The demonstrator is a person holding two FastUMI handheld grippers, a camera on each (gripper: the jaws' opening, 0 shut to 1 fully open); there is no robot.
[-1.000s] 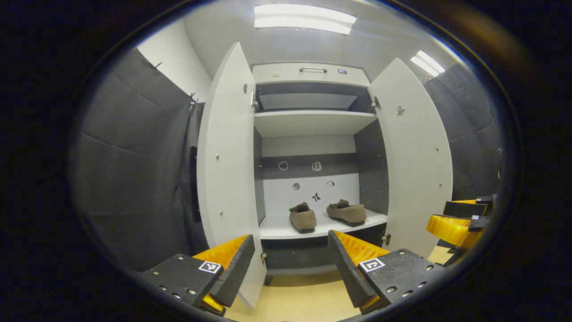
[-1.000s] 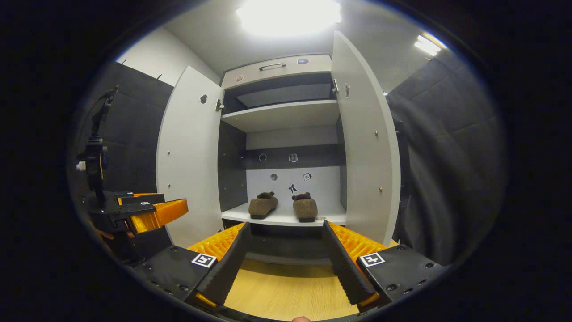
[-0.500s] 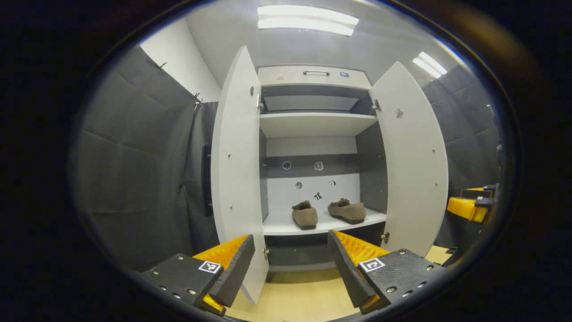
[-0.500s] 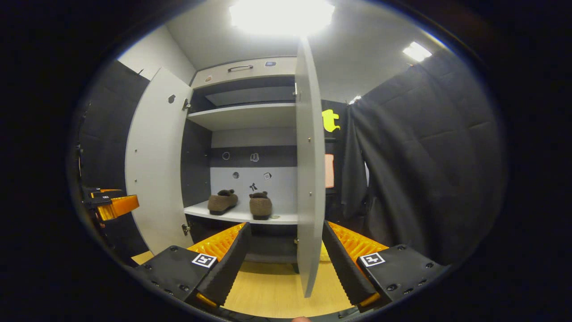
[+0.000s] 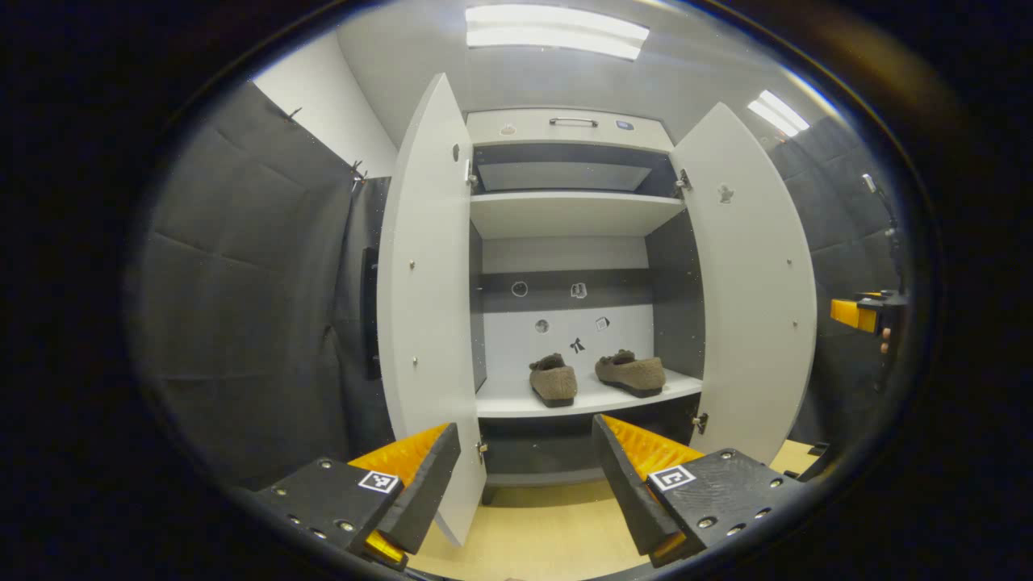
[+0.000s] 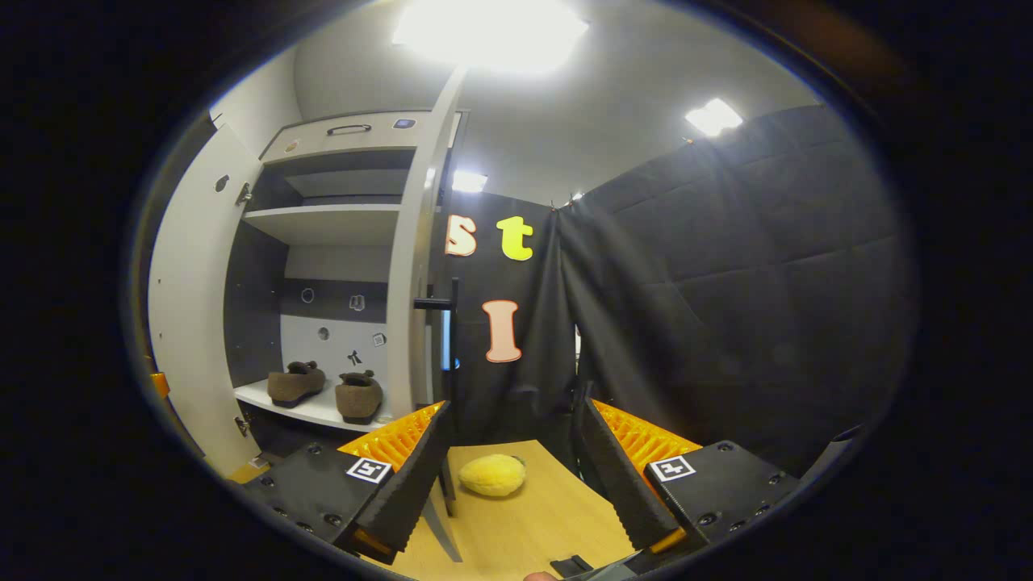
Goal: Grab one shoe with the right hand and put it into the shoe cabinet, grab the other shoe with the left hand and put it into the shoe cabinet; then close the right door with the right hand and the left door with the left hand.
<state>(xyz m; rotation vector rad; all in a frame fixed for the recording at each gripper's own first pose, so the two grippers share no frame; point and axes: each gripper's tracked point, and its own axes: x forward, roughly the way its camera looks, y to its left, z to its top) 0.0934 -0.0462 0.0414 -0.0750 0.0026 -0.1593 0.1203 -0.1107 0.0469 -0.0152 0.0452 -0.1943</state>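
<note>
**Both shoes on the shelf, both doors standing open**

The shoe cabinet (image 5: pixel 565 218) is the biggest thing in the left gripper view: pale panels, dark inner walls, a drawer front with a handle at the top and an upper shelf below that. Its left door (image 5: pixel 426 307) and right door (image 5: pixel 754 282) both stand swung outward. In the right gripper view the right door (image 6: pixel 420 266) shows nearly edge-on, with a dark bar handle on its outer face, just left of centre.

The floor (image 6: pixel 516 524) in front of the cabinet is light wood. On it, beyond the right door's edge, lies a small yellow plush thing (image 6: pixel 492 474).

On the lower shelf (image 5: pixel 581 399) the two brown shoes sit side by side, apart: the left shoe (image 5: pixel 553 380) with its heel toward the camera, the right shoe (image 5: pixel 631 373) turned at an angle.

The left gripper (image 5: pixel 524 476) hangs in front of the cabinet, level with the left door's lower edge, jaws apart and empty. The right gripper (image 6: pixel 512 468) faces the right door's edge and the booth wall, jaws likewise apart and empty, touching nothing.
</note>
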